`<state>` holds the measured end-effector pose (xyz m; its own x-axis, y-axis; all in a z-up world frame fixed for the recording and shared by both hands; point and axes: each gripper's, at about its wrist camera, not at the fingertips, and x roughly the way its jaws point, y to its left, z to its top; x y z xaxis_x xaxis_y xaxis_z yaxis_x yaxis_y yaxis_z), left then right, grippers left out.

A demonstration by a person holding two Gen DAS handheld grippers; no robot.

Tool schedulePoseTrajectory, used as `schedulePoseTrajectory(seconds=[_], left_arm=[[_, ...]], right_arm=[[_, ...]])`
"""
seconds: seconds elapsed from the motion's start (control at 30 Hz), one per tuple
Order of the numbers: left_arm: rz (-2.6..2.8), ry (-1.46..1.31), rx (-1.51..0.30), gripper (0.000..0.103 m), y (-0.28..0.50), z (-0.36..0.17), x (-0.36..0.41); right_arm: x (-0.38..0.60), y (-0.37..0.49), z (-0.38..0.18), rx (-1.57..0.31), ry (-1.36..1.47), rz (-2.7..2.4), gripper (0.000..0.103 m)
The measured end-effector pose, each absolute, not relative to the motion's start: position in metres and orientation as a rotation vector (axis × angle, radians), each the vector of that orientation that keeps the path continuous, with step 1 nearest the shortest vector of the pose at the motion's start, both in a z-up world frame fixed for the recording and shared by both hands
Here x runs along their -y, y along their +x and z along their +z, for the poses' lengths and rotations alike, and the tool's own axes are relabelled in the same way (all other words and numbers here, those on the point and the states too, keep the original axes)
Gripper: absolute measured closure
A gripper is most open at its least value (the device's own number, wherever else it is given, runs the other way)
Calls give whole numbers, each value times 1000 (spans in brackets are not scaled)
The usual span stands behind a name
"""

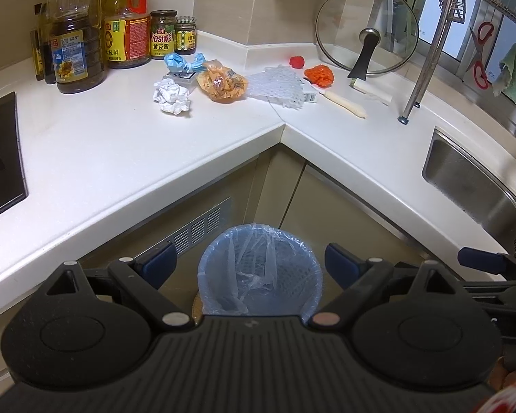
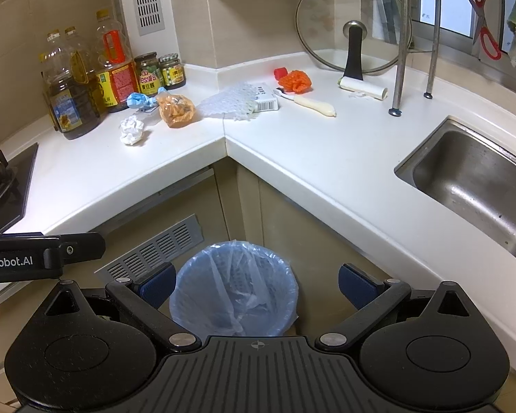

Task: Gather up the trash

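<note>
The white L-shaped tabletop wraps around one lined trash bin on the floor below its inner corner; the sink is cut off at the frame edge. Left gripper and right gripper hover above the bin – jaws spread, holding nothing. Beyond the bin, on the tabletop: one orange bag, one foam net, one crumpled paper, one blue wad – half hidden behind the bag.
</note>
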<state>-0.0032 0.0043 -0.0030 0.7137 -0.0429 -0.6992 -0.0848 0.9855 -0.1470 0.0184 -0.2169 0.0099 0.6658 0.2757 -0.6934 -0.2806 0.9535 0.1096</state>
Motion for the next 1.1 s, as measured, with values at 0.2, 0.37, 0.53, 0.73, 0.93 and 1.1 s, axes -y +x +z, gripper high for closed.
schedulePoseTrajectory(seconds=[0.2, 0.37, 0.53, 0.73, 0.93, 1.1], left_arm=[[20, -174, -780, 11, -3, -2, -3], [18, -178, -780, 11, -3, -2, -3], [19, -177, -779, 11, -3, -1, -3], [18, -178, -780, 12, -3, -1, -3], [18, -178, -780, 12, -3, -1, -3], [16, -180, -782, 12, -3, -1, -3]], right_arm=[[217, 18, 9, -783, -6, 309, 3], [218, 18, 10, -784, -6, 309, 3], [218, 18, 10, -783, -7, 309, 3], [218, 18, 10, -784, -7, 309, 3], [217, 18, 10, -785, -7, 308, 3], [217, 18, 10, -785, -7, 306, 3]])
